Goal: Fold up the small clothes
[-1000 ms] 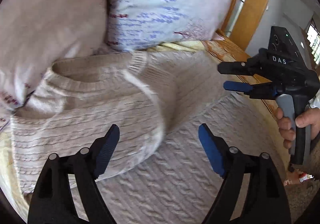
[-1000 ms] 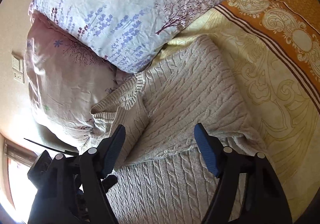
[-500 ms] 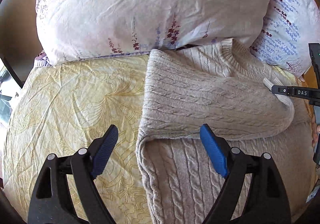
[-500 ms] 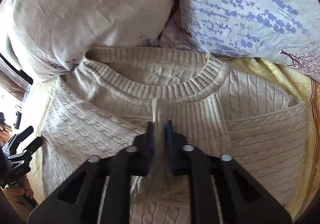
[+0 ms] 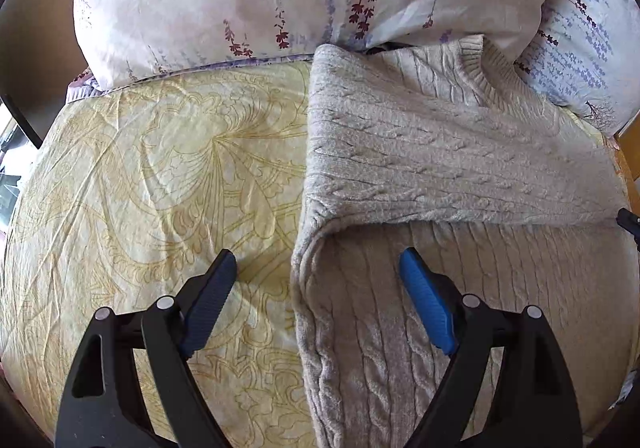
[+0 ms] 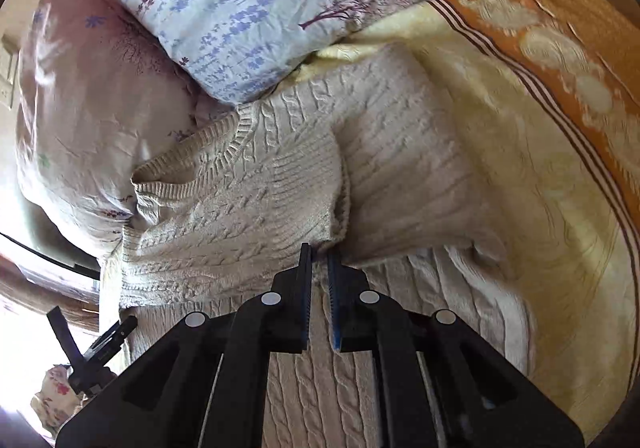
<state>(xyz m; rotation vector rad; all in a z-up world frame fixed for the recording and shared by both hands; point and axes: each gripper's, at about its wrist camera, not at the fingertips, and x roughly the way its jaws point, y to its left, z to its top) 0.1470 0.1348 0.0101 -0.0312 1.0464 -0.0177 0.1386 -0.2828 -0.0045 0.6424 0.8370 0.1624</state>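
Knitted sweater (image 6: 248,200) sleeve now pinched by right hand-held gripper (image 6: 320,260), previously open.

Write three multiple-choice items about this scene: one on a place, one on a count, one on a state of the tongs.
1. Where does the sweater lie?
A. on the yellow bedspread
B. on a chair
C. on the floor

2. How many pillows lie behind it?
A. one
B. two
C. four

3. What are the right tongs doing?
A. standing wide open
B. shut on a pillow
C. shut on the sweater

Key: 1 A, knit rests on the patterned spread. 2 B, a blue-flowered and a pinkish one show. 3 C, the sleeve's edge is pinched between the pads.
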